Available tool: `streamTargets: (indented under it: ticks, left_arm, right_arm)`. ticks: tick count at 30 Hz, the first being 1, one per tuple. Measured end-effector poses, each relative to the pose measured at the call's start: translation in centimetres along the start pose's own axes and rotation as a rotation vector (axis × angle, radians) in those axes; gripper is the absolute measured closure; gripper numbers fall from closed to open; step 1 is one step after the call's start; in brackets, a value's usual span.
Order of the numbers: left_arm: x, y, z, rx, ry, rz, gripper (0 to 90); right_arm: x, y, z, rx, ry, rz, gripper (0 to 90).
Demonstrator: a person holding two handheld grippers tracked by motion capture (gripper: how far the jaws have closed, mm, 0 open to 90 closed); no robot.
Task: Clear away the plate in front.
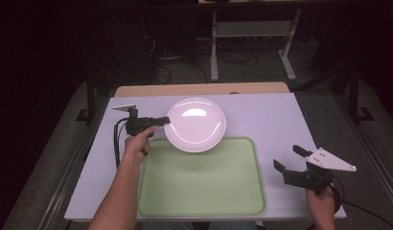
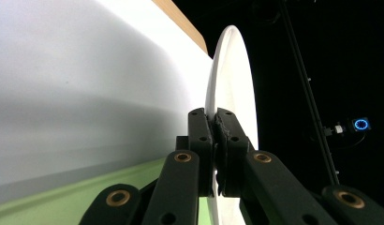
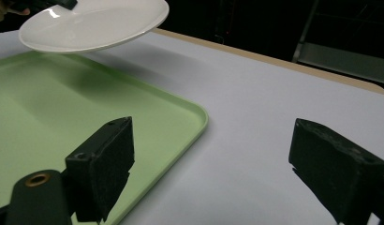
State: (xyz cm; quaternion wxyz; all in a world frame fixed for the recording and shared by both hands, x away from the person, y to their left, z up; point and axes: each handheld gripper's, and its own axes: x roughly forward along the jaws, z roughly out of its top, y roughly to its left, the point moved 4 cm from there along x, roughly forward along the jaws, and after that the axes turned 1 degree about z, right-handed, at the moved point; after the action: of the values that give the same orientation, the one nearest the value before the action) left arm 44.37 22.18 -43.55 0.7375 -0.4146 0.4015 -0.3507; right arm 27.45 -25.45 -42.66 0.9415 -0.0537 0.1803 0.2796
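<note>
There is one white plate (image 1: 195,124). It is up in the air, held by its left rim, over the far edge of the green tray (image 1: 202,179) and the white table top (image 1: 276,120) behind it. The left gripper (image 1: 165,120) has its two black jaws pressed tight on that rim.

There is one tray, and it has nothing in it. It lies flat on the table, near the person's side. The plate hangs a little above it and does not touch it.

There are two grippers and two hands. The left hand (image 1: 138,142) holds the left gripper beside the tray's far left corner. The right hand (image 1: 321,197) holds the right gripper (image 1: 288,158) to the right of the tray, well apart from the plate. Its jaws stand wide apart with nothing between them.

The high view shows the whole round plate from the top, with a bright shine on it. The left gripper view shows the plate (image 2: 232,79) from the side, thin like a line, with the two jaws squeezed on its edge. The right gripper view shows the plate (image 3: 94,23) from lower down, with a dark shadow under it on the tray (image 3: 63,108). It also shows the tray's rounded corner just beside one open jaw.
</note>
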Motion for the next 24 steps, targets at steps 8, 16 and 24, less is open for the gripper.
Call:
streamTargets:
  ticks: [8, 16, 24]
  left_arm:
    - [-1.4, 0.0, -0.8, 0.011, 0.002, -0.002, 86.7]
    - [-2.0, 0.1, -1.7, 0.026, 0.022, -0.006, 86.8]
    - [-1.8, 0.6, -3.3, 0.023, 0.058, 0.001, 86.9]
  right_arm:
    - [0.1, 0.1, 0.0, -0.002, 0.005, -0.001, 13.3]
    - [0.2, 0.2, 0.0, -0.009, 0.011, -0.006, 13.3]
    - [0.2, 0.2, 0.0, -0.01, 0.012, -0.009, 13.3]
